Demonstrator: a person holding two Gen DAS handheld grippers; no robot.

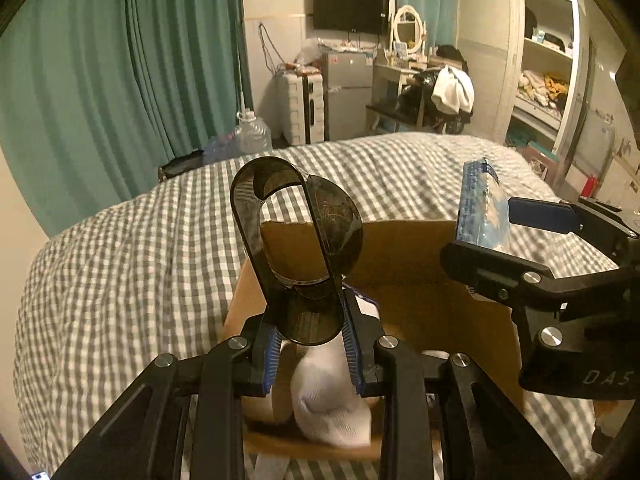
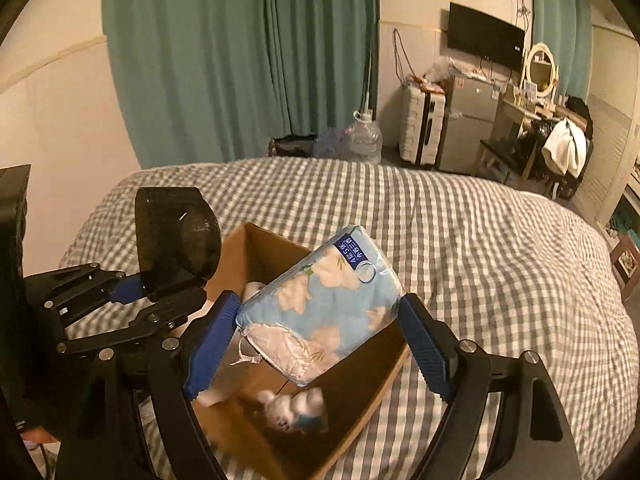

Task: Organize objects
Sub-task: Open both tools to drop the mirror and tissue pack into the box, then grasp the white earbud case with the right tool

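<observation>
Left wrist view: the left hand-held gripper point(image 1: 310, 354) is clamped on a dark plastic holder point(image 1: 296, 236) above the cardboard box point(image 1: 404, 248) on the bed point(image 1: 120, 264); it looks ready to lower and release. A white sock point(image 1: 328, 400) below is blurred.

Right wrist view: the right hand-held gripper point(image 2: 320, 344) is clamped on a blue tissue pack point(image 2: 324, 304) over the same box; the small items inside are too blurred to identify.

A dark translucent plastic looped holder point(image 1: 298, 248) is clamped between the left gripper's point(image 1: 308, 344) blue pads above an open brown cardboard box point(image 1: 404, 300). A white sock point(image 1: 328, 396) is seen inside at 6 o'clock; a blue tissue pack point(image 1: 482, 208) is gripped by the right gripper point(image 1: 486, 236) at 3 o'clock.
</observation>
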